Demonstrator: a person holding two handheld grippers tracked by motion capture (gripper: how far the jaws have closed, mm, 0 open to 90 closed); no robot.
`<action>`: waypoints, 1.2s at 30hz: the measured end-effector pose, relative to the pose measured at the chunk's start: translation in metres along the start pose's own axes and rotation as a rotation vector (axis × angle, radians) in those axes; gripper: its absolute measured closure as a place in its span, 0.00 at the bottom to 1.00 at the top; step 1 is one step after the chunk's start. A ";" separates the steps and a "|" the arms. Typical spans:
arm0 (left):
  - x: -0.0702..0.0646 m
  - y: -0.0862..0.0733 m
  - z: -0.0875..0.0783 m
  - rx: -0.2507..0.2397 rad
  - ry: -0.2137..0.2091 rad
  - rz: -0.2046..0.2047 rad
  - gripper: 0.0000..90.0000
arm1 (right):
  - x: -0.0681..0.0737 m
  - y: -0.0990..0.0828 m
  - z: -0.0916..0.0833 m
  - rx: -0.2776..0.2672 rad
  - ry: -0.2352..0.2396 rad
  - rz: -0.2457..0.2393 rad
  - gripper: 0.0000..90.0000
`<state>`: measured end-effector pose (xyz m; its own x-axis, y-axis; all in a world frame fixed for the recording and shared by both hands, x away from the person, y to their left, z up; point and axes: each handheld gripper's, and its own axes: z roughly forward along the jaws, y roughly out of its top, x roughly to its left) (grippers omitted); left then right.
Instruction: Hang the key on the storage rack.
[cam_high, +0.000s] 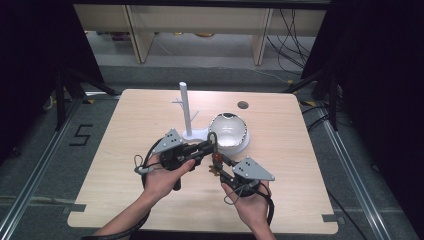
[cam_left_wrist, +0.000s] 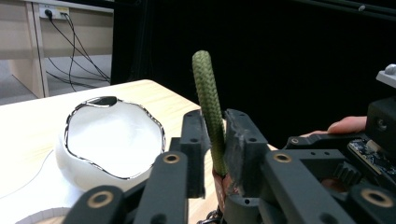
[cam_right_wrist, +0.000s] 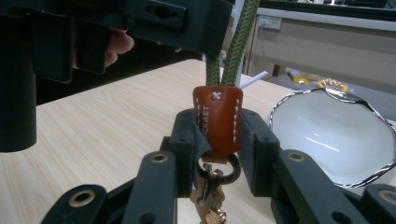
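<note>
I work at a pale wooden table (cam_high: 125, 165) with rounded corners and a small dark round cap (cam_high: 243, 105) set near its far edge. It stands on a grey floor (cam_high: 360, 170), and metal rails (cam_high: 35, 170) run along the floor on both sides of me. A black "5" (cam_high: 81, 135) is marked on the floor to my left. Black curtains (cam_high: 30, 60) hang on either side, with dark stand legs (cam_high: 75, 85) at their feet. Beyond the table is a light wooden bench or shelf unit (cam_high: 200, 20), with black cables (cam_high: 292, 40) trailing beneath it at the right. A wall socket (cam_left_wrist: 51, 10) with plugs sits on that pale furniture.
</note>
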<state>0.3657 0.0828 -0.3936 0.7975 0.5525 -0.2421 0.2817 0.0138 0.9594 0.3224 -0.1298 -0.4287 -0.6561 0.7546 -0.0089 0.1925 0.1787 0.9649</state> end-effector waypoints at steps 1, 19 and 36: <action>-0.002 0.001 -0.001 -0.002 0.000 0.009 0.91 | 0.001 0.001 -0.001 0.008 -0.002 0.010 0.78; 0.006 0.011 -0.014 -0.017 0.108 0.112 0.93 | -0.005 0.002 -0.008 0.033 -0.021 -0.003 0.60; 0.037 0.014 -0.038 -0.029 0.277 0.151 0.93 | -0.031 -0.037 -0.038 0.097 -0.102 0.093 0.65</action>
<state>0.3792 0.1352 -0.3838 0.6523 0.7562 -0.0523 0.1529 -0.0637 0.9862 0.3074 -0.1837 -0.4537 -0.5557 0.8300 0.0484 0.3220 0.1612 0.9329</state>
